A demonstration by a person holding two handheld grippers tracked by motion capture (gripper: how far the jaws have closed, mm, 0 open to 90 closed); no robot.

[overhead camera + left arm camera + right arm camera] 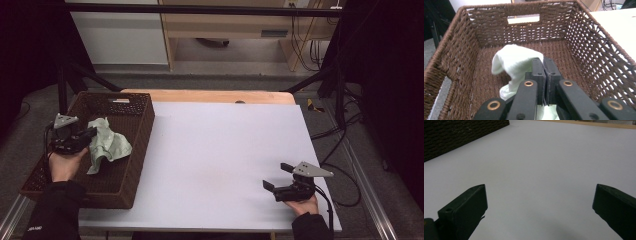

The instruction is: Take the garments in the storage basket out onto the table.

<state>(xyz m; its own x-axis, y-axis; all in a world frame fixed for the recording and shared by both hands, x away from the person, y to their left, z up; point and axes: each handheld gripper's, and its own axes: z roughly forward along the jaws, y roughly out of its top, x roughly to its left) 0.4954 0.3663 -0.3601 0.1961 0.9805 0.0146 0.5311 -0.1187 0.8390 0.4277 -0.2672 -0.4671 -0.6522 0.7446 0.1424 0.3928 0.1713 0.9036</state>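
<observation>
Pale green cloth (106,144) hangs crumpled inside the brown wicker basket (140,150), pinched at one edge by the left gripper (92,132) and lifted off the basket floor. That basket sits at the left end of a white table top (220,160), whose far edge shows a strip of bare wood (210,96). Beyond the basket lie a grey floor, a light wooden cabinet (225,30) and dark cables (305,50); black frame bars (200,9) cross overhead.

Seen from the left gripper view, the basket's woven walls and a handle slot (523,19) in its far wall are close, and the cloth (515,62) drapes over the jaw tips. The high view takes in both hands and the whole table. Through the right gripper view, a corner of the basket (461,135) stands at upper left above bare white surface.

Jaws of the left gripper (543,75) are pressed together with cloth caught between them. Well to the right of the basket, the right gripper (278,176) rests low over the table, jaws spread wide and holding nothing.
</observation>
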